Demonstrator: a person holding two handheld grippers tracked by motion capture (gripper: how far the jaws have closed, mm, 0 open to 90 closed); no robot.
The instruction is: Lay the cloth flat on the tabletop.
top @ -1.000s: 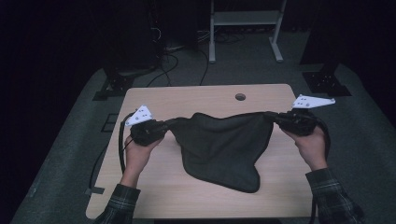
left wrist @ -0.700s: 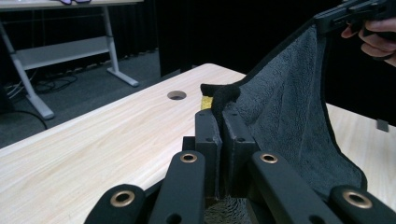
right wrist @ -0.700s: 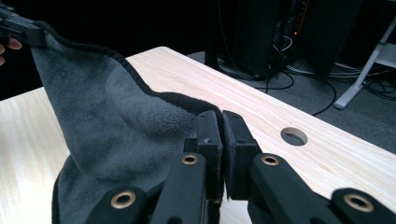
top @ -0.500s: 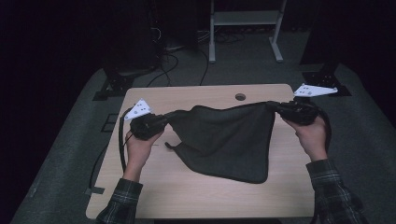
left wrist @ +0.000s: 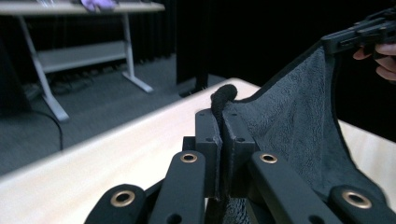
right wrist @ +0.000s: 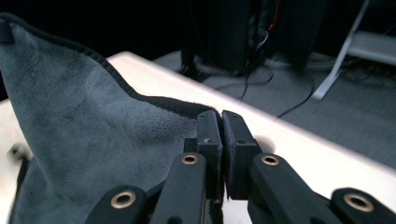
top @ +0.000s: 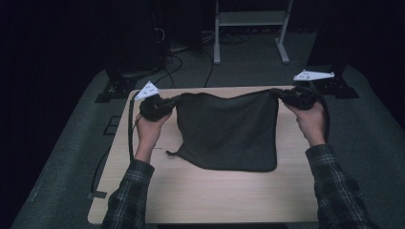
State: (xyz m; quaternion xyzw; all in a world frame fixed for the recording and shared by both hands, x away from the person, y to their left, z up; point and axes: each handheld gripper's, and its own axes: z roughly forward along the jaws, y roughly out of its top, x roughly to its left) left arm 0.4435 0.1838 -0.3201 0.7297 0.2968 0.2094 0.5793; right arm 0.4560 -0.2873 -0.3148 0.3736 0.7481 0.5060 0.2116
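A dark grey cloth hangs stretched between my two grippers, its lower part resting on the wooden table. My left gripper is shut on the cloth's top left corner, and its own view shows the fabric pinched between the jaws. At the far right edge of the table my right gripper is shut on the top right corner; in its view the cloth runs off to the left from the closed gripper.
A white metal stand and cables lie on the grey floor beyond the table. A black cable trails from the left gripper over the table's left edge. A small hole sits hidden behind the cloth's top edge.
Both grippers have moved away from me and lifted, pulling the cloth taut. The cloth has opened from a bunched triangle into a nearly square sheet.
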